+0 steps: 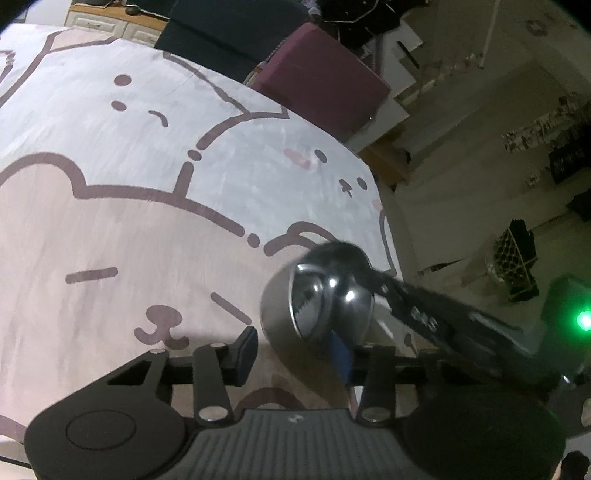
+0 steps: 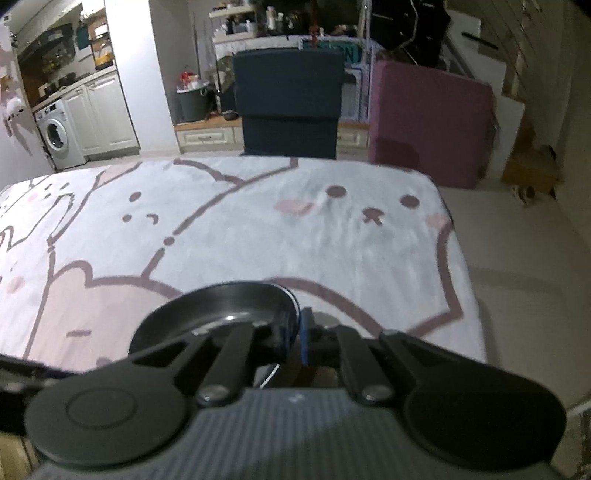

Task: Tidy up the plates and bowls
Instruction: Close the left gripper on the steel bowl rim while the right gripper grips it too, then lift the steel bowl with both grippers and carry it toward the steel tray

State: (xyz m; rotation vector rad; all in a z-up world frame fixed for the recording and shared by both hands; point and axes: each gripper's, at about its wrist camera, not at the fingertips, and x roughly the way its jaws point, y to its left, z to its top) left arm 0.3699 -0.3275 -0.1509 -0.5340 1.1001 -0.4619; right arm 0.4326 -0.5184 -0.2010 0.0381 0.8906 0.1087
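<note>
Right hand-held gripper [image 2: 293, 338] clamped shut; left hand-held gripper [image 1: 295, 345] half-open.

1. I'm working inside a lived-in home — the surface under my rig is covered by a cartoon-animal cloth [image 2: 258, 221] in pink and white.
2. Far left I see a kitchen nook: a front-loading washing machine [image 2: 59, 133] beside white cabinets [image 2: 105, 114], with shelves of kitchenware above.
3. Straight ahead stands a dark blue upholstered block [image 2: 290, 103], and next to it a maroon cushion block [image 2: 428, 122] — soft household furniture.
4. A grey bin [image 2: 192, 101] and a cluttered shelf [image 2: 240, 22] sit behind them.
5. The pale floor [image 1: 443, 206] off to the side holds scattered household bits.
</note>
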